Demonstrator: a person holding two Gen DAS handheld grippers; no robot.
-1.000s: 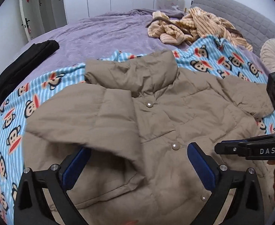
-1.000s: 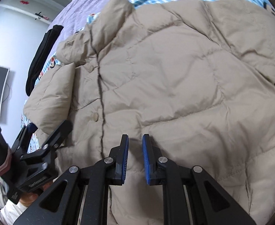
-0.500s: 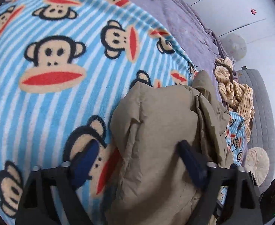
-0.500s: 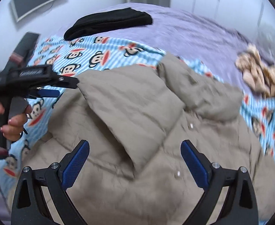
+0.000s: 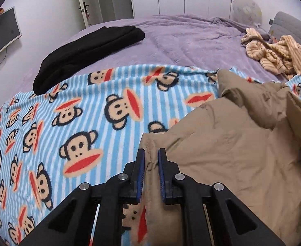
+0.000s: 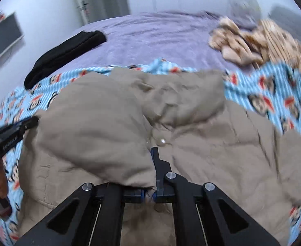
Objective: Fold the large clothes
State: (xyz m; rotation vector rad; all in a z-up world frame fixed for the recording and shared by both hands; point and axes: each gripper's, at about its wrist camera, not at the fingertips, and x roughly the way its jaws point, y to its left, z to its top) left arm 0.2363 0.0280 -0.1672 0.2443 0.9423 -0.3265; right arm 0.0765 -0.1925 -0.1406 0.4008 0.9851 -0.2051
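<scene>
1. Blue striped monkey-print blanket (image 5: pixel 84 123) lies over a purple bedspread (image 5: pixel 191 39).
2. Folded black garment (image 5: pixel 84 51) sits at the blanket's far edge.
3. Crumpled tan striped fabric (image 5: pixel 277 55), possibly pyjamas, near a grey headboard (image 5: pixel 294 28).
4. Wall-mounted screen (image 5: pixel 0 34) at left.

Soft, even indoor light fills both views — no glare, only faint shadows in the folds of the tan jacket (image 5: pixel 232 149). The left wrist view is sharp. The right wrist view is motion-blurred, worst at the striped blanket (image 6: pixel 273 94) on its right side. Fisheye bending and black vignetting mark every corner.
</scene>
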